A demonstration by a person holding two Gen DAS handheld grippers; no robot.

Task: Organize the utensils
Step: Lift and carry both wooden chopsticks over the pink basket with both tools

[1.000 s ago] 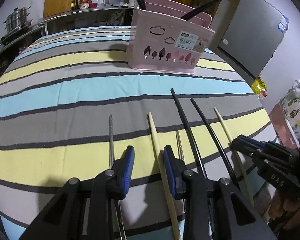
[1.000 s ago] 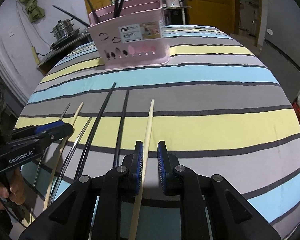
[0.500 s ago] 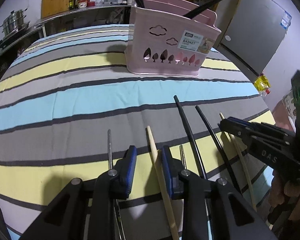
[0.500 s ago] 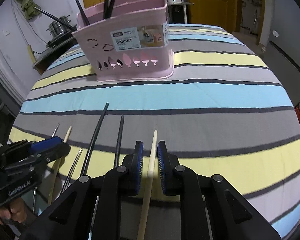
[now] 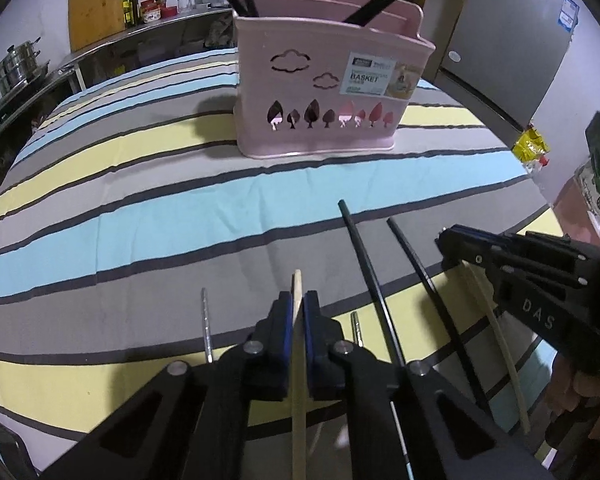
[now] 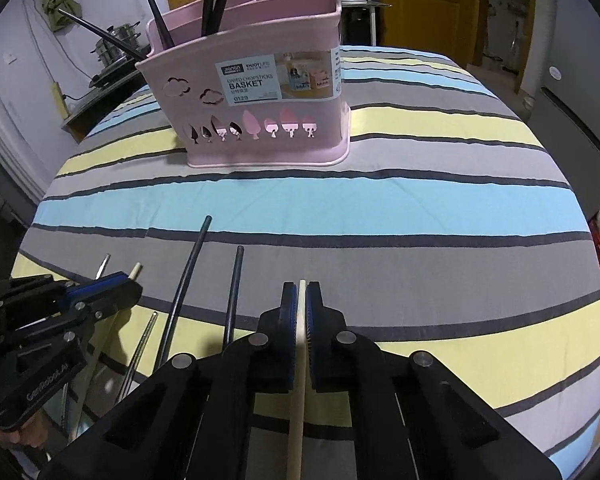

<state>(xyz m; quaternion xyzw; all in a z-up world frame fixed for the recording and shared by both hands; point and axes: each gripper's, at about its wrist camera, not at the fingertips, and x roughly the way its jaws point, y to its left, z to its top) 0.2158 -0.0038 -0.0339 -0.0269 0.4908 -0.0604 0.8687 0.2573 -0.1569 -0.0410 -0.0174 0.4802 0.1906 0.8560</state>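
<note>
Left gripper point(image 5: 296, 306): over the last second my jaws went from wide apart to closed on a pale wooden chopstick point(image 5: 298, 380); its tip pokes out toward 12 o'clock. Right gripper point(image 6: 302, 300): same change, jaws now clamped on the second wooden chopstick point(image 6: 300, 392).

Both sticks are gripped, and both views have moved nearer the pink basket point(image 5: 332, 92), which stands at 12 o'clock on the striped tabletop point(image 5: 160, 216).

Still lying flat: two black chopsticks point(image 6: 188, 280) at 10 o'clock of my right jaws, and two metal ones point(image 5: 206, 328).

Judgement: pick-up done; carrying both sticks to the basket comes next.
</note>
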